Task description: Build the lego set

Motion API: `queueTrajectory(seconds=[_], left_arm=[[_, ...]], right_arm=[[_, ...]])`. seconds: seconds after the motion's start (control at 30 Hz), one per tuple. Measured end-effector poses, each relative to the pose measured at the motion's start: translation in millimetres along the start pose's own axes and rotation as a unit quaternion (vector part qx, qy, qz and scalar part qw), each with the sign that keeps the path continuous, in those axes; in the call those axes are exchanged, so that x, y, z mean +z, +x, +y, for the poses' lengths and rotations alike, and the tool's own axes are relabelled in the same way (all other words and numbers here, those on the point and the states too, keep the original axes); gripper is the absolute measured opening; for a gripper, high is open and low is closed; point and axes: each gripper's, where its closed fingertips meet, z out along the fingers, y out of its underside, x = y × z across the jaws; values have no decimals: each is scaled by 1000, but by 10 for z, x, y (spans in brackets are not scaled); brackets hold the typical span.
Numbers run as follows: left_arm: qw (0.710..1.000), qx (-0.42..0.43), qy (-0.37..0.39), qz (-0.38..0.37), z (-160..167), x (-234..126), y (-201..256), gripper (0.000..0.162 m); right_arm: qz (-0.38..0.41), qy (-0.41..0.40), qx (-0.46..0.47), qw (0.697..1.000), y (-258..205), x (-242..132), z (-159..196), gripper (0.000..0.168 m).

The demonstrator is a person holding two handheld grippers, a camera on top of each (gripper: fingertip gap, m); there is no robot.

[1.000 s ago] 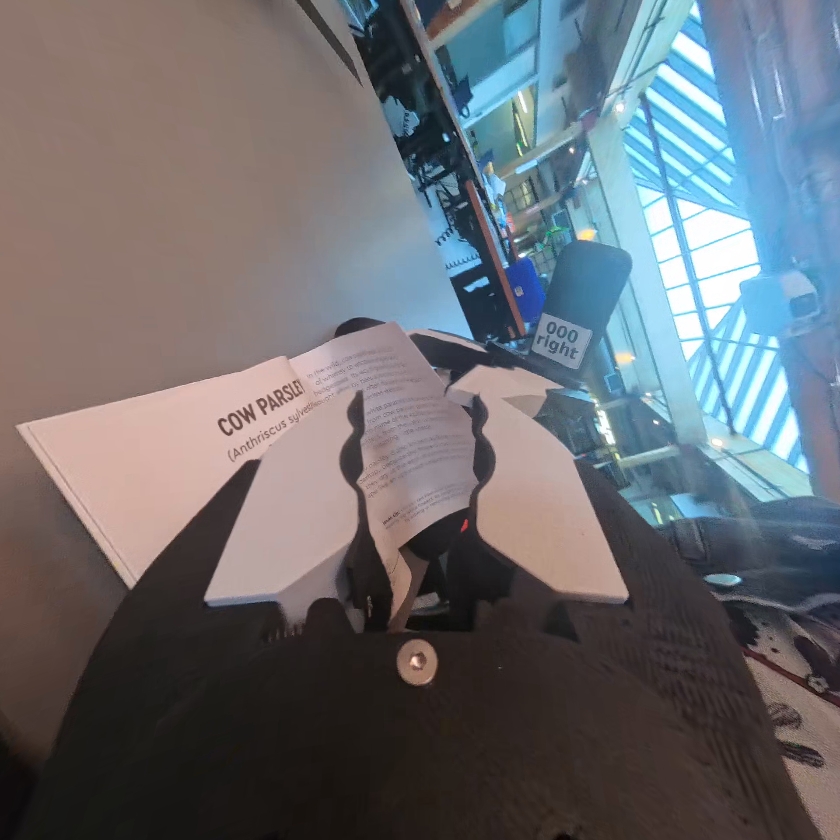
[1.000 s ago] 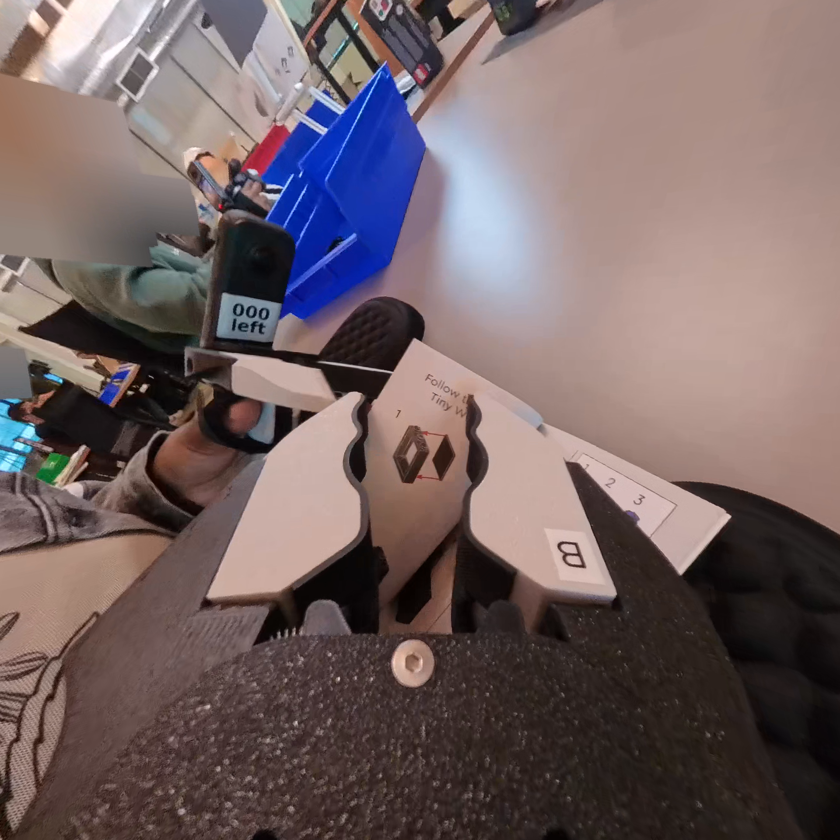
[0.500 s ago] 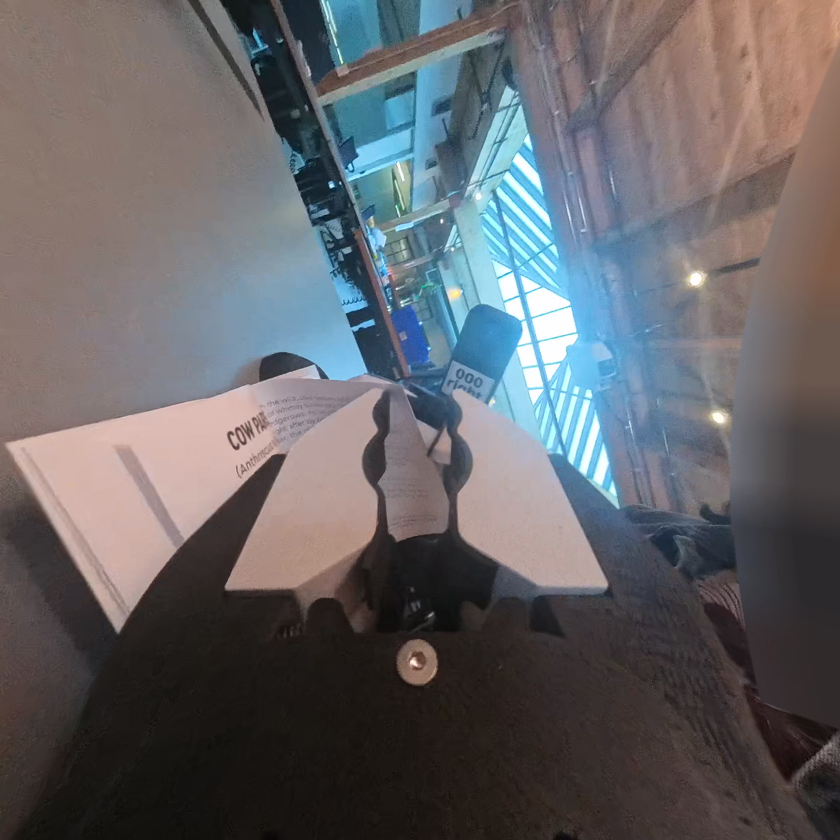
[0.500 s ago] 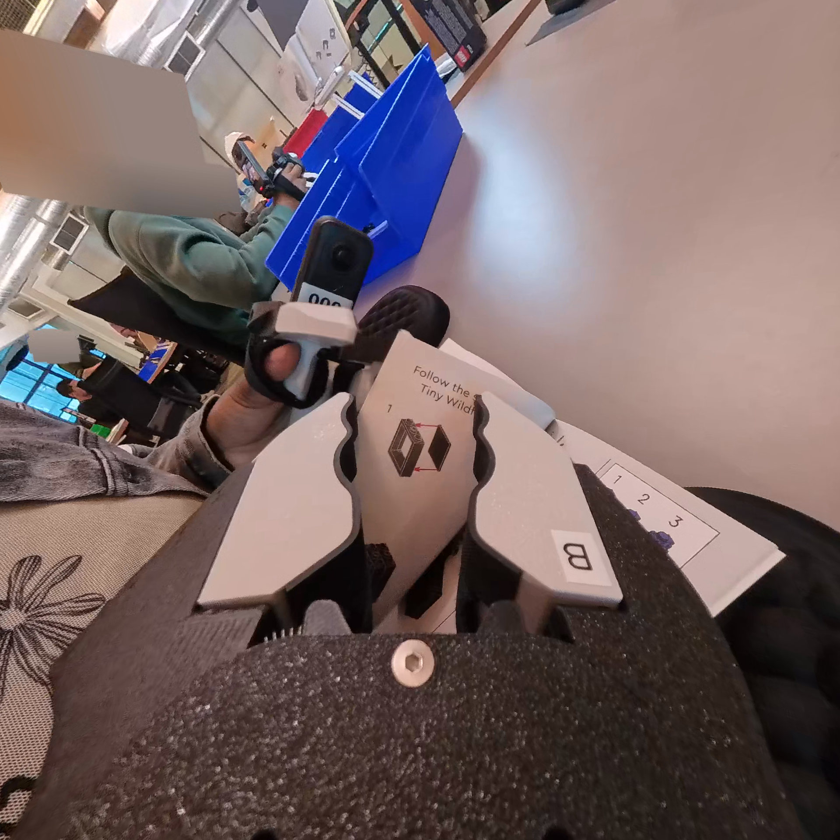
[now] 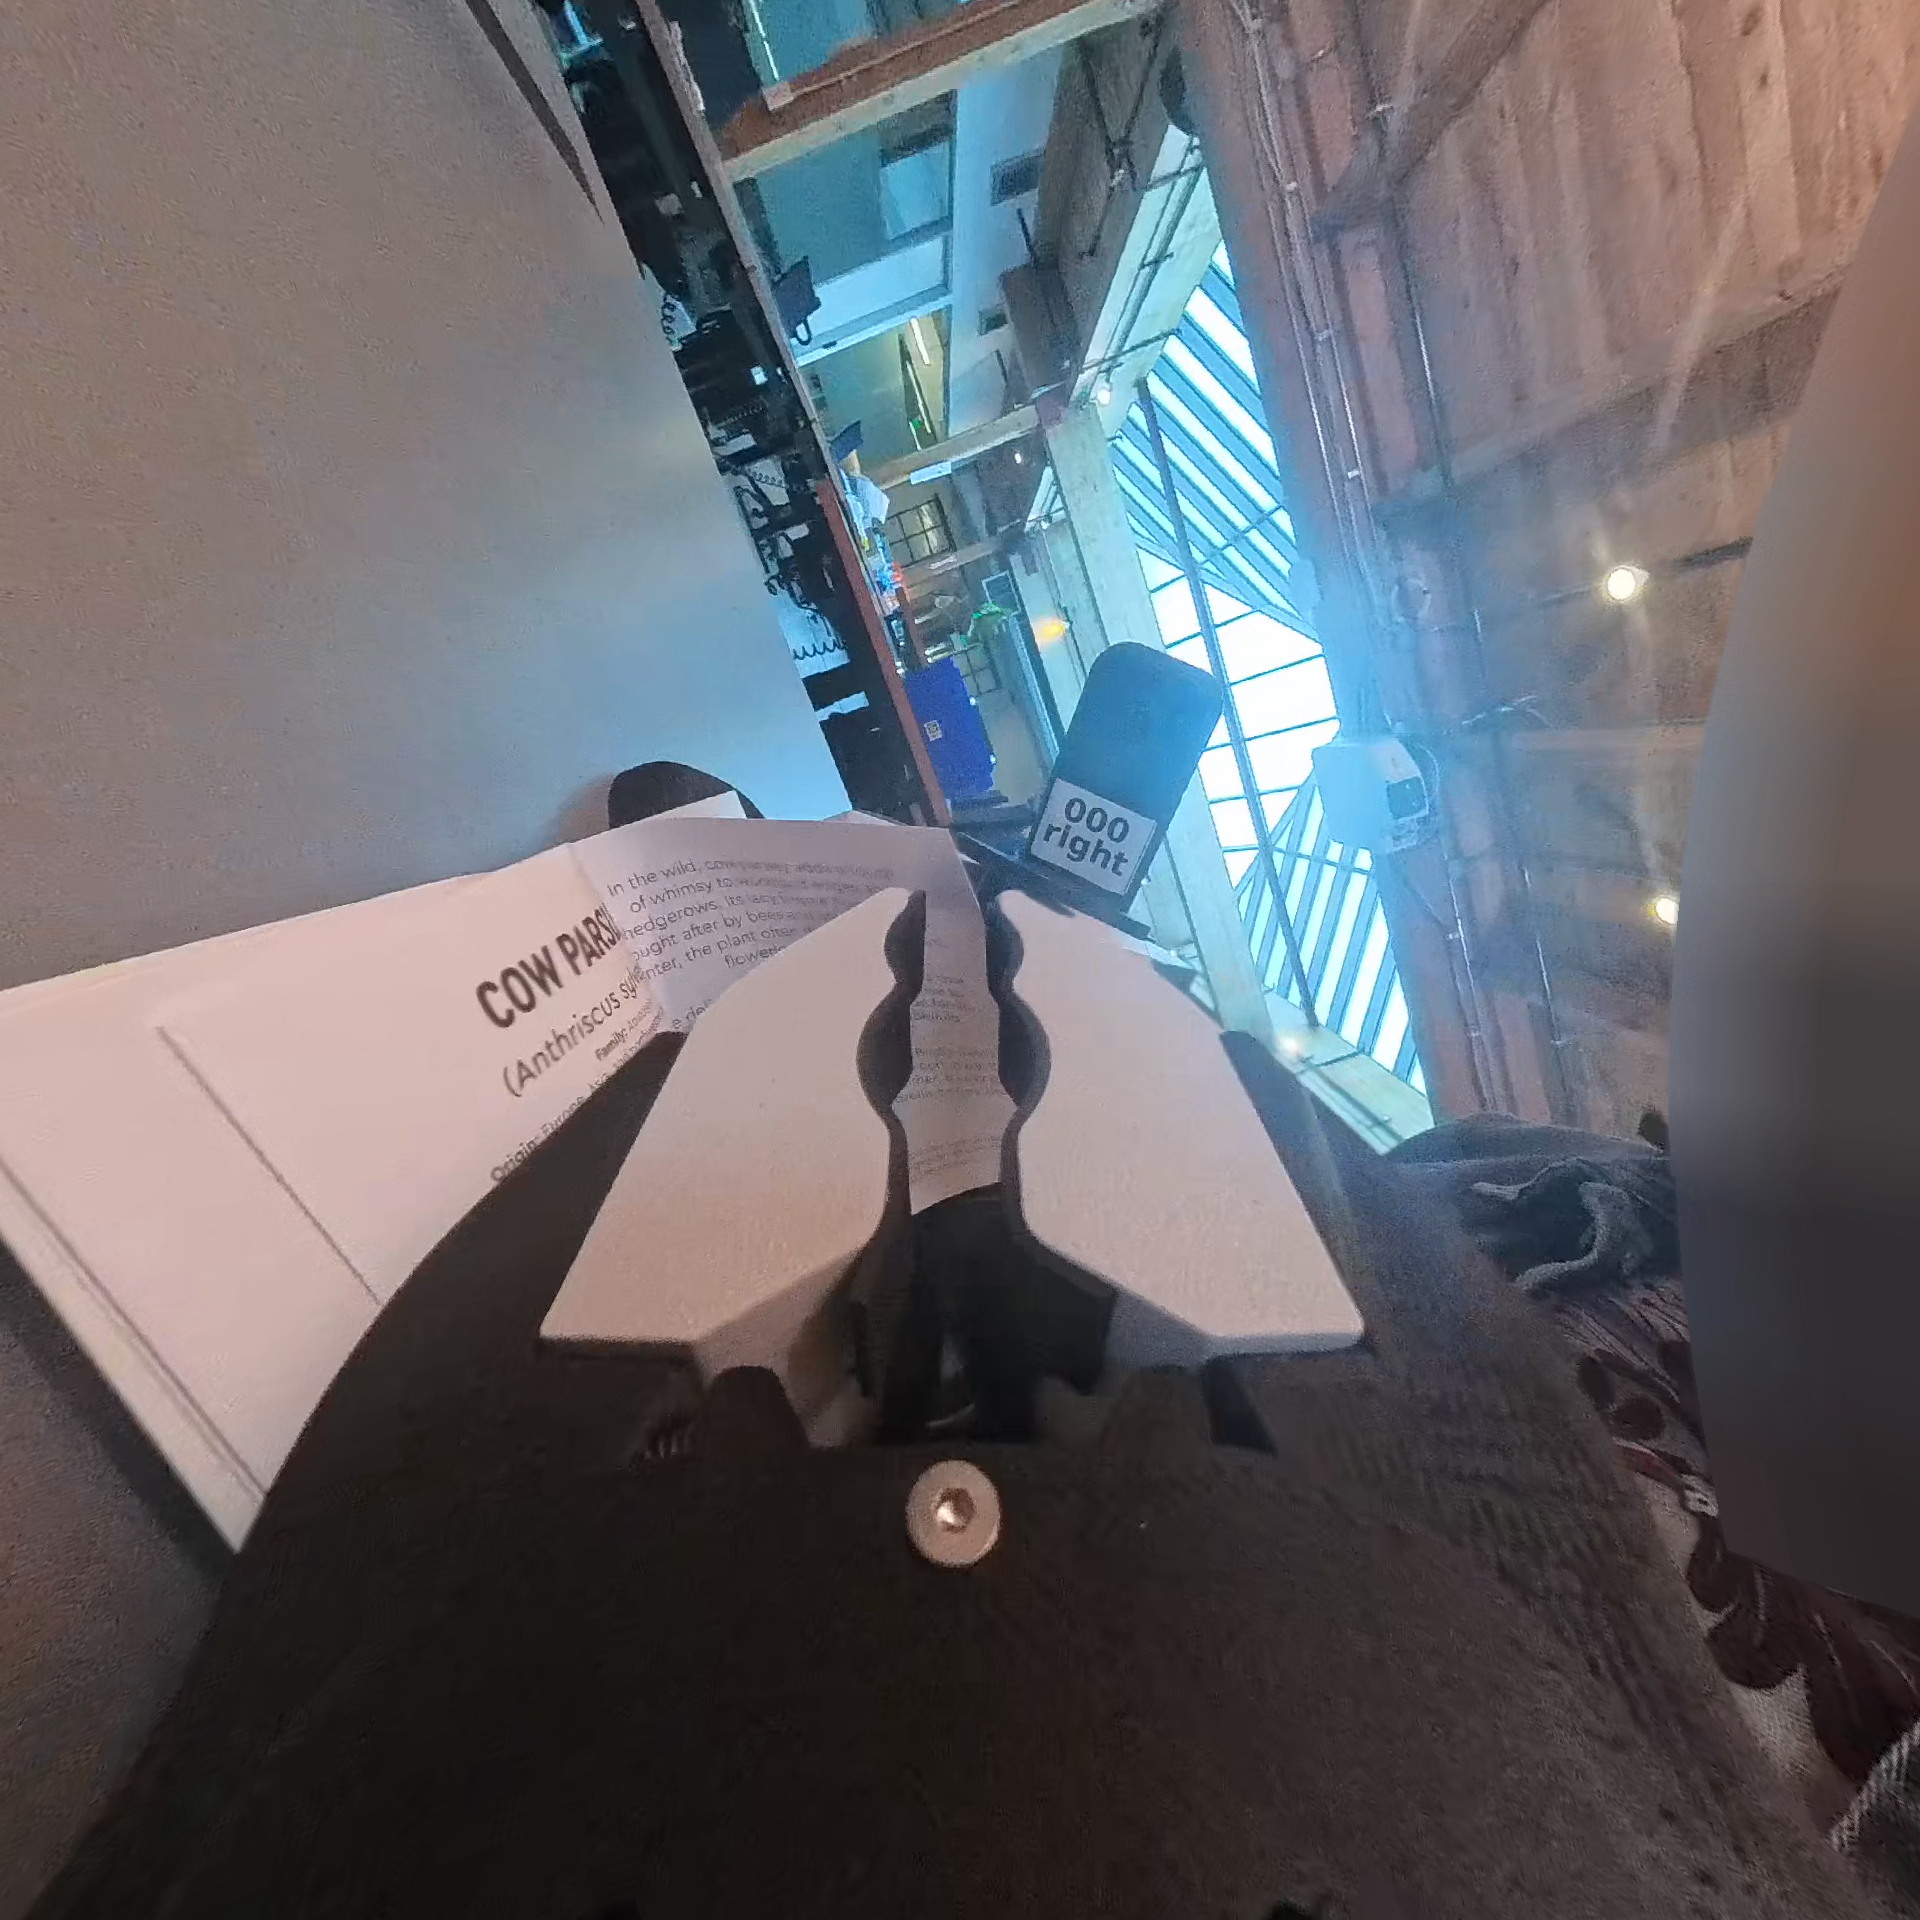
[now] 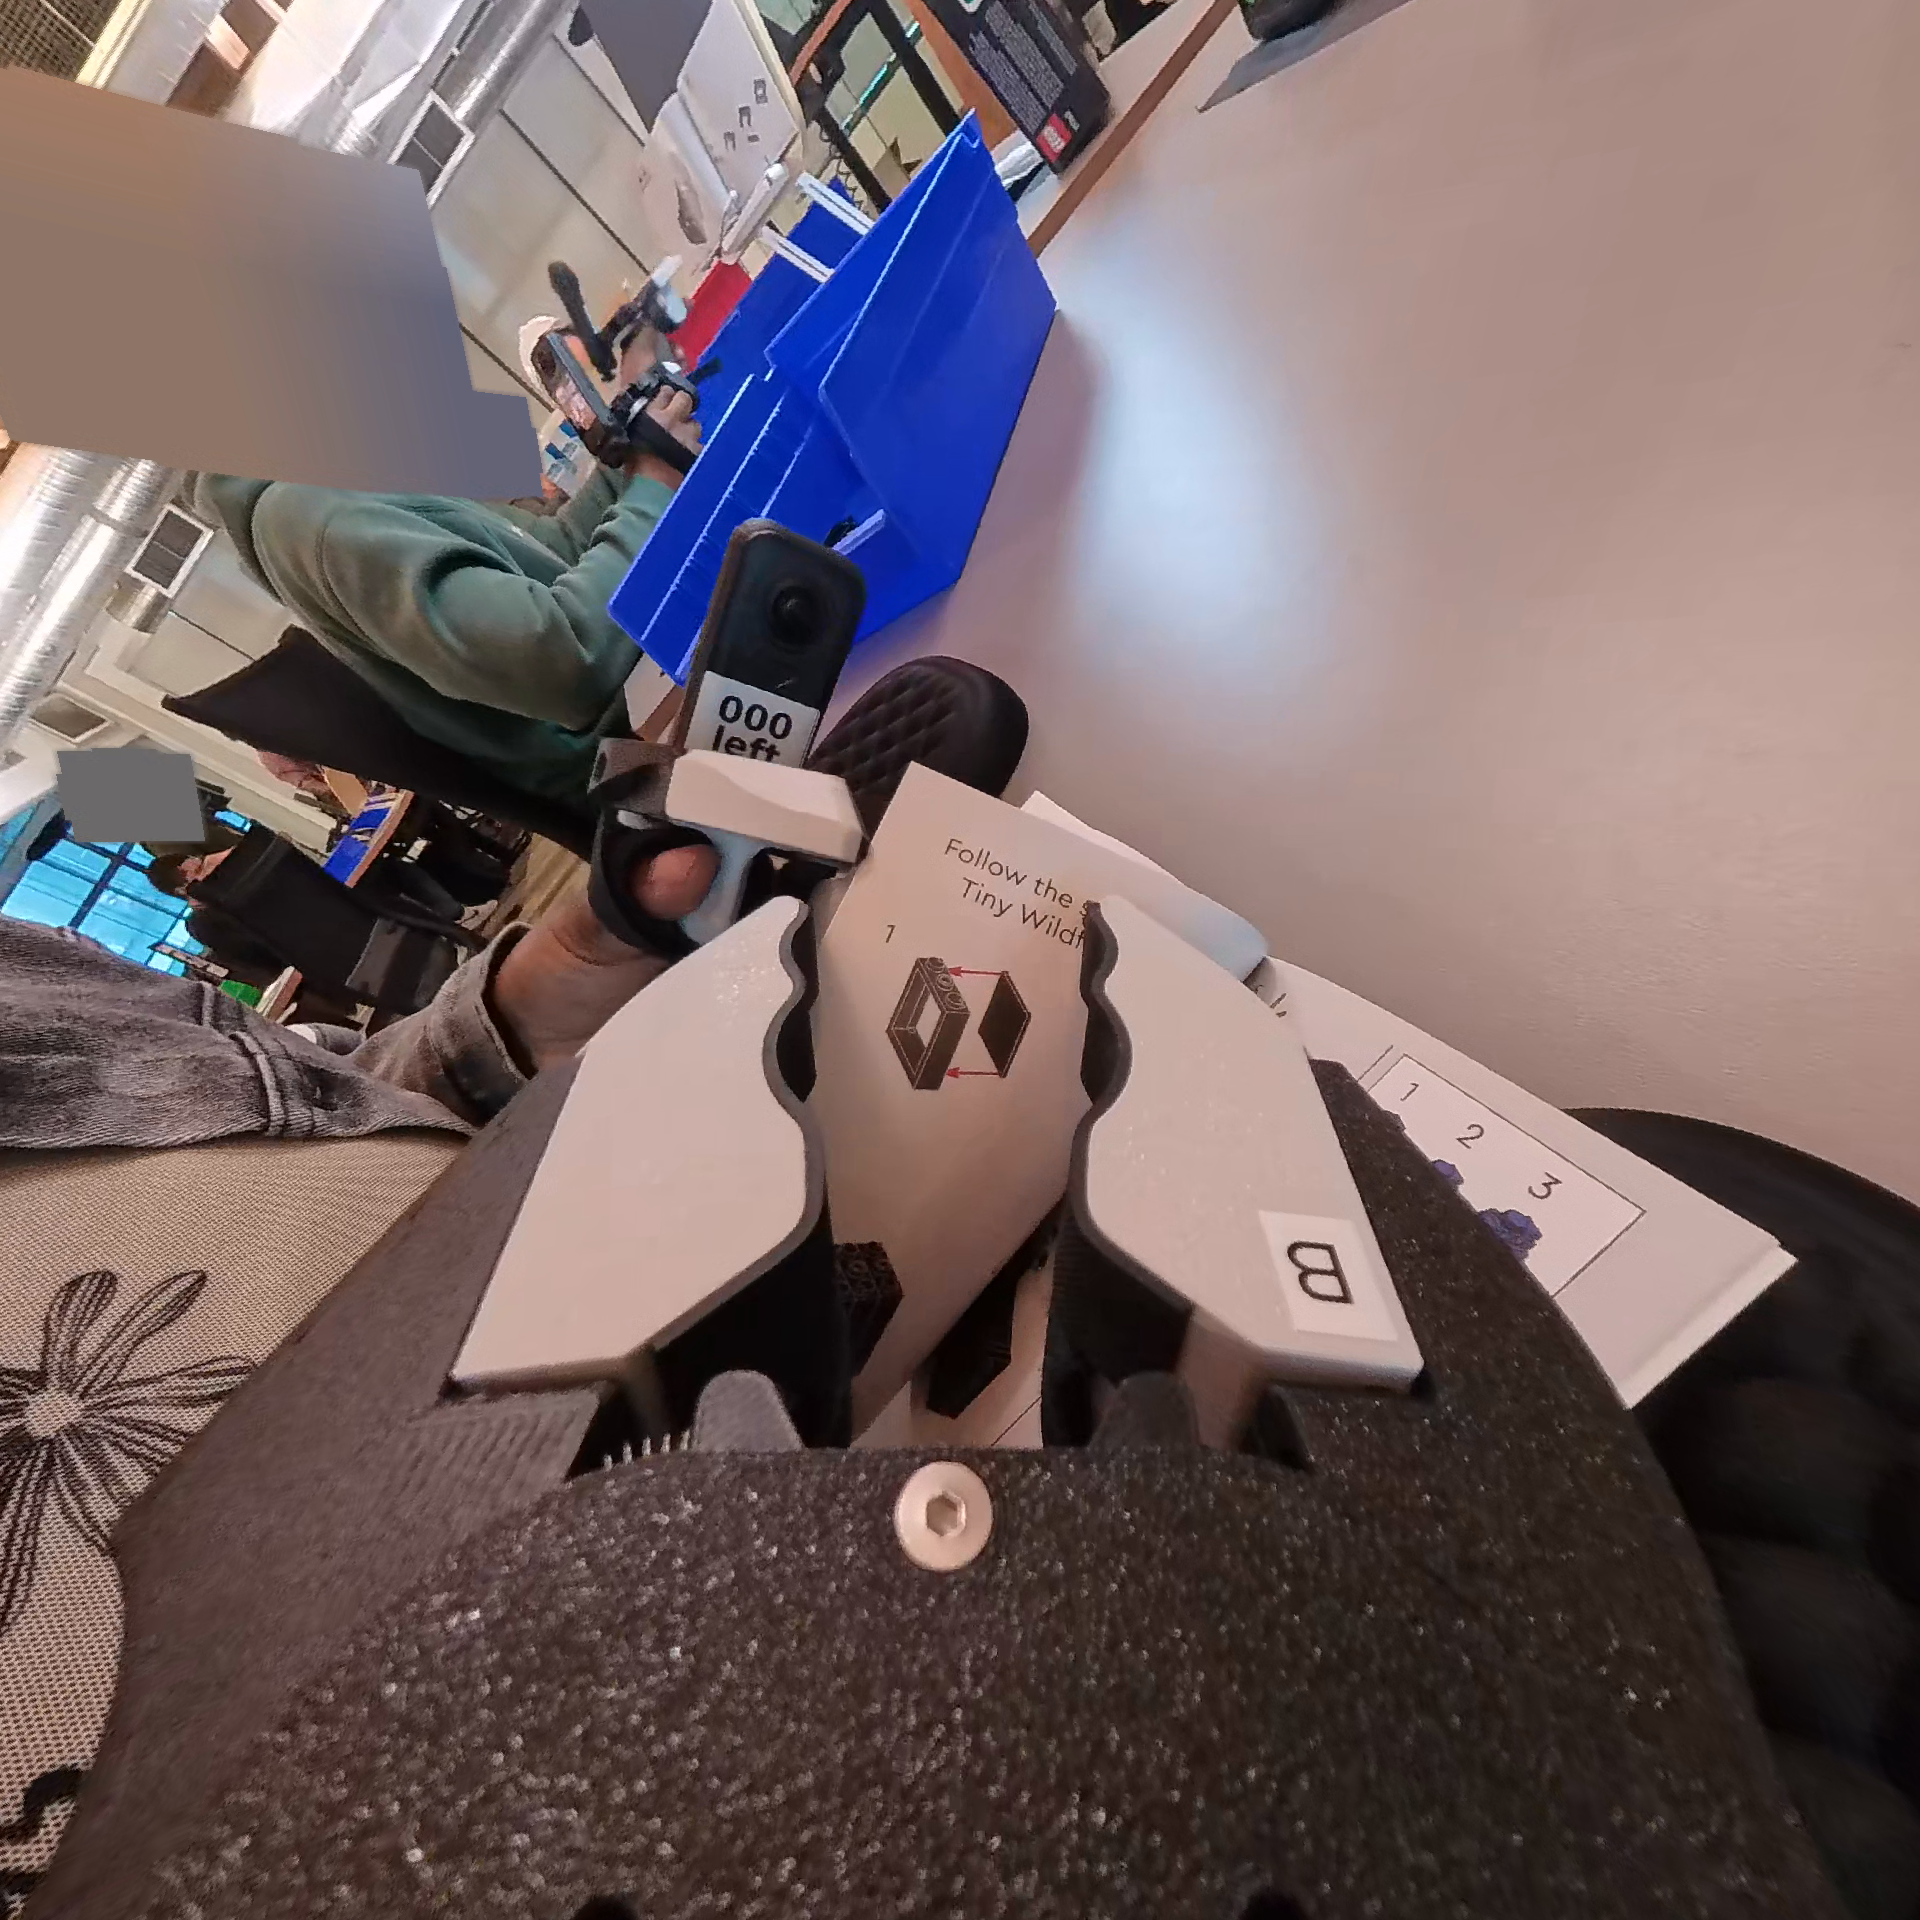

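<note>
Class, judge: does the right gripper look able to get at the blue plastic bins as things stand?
Probably not directly: a white booklet page stands inside the right gripper, and the left gripper sits between it and the blue plastic bins.

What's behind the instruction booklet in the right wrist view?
Behind the instruction booklet: the left gripper's black textured body, blue bins and grey tabletop. The page hides whatever lies directly beneath it.

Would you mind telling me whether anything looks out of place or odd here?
Yes: the white paper instruction booklet is not lying flat on the grey table. It stands between the two grippers, one leaf inside the left gripper, another inside the right gripper. No bricks are in clear view.
</note>
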Motion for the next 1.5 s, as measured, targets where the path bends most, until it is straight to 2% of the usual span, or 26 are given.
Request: queueTrajectory(seconds=[1.5], left_arm=[[1000,-15,1,26,10,23,19,10]], right_arm=[[-9,8,16,1000,10,-19,-11,47]])
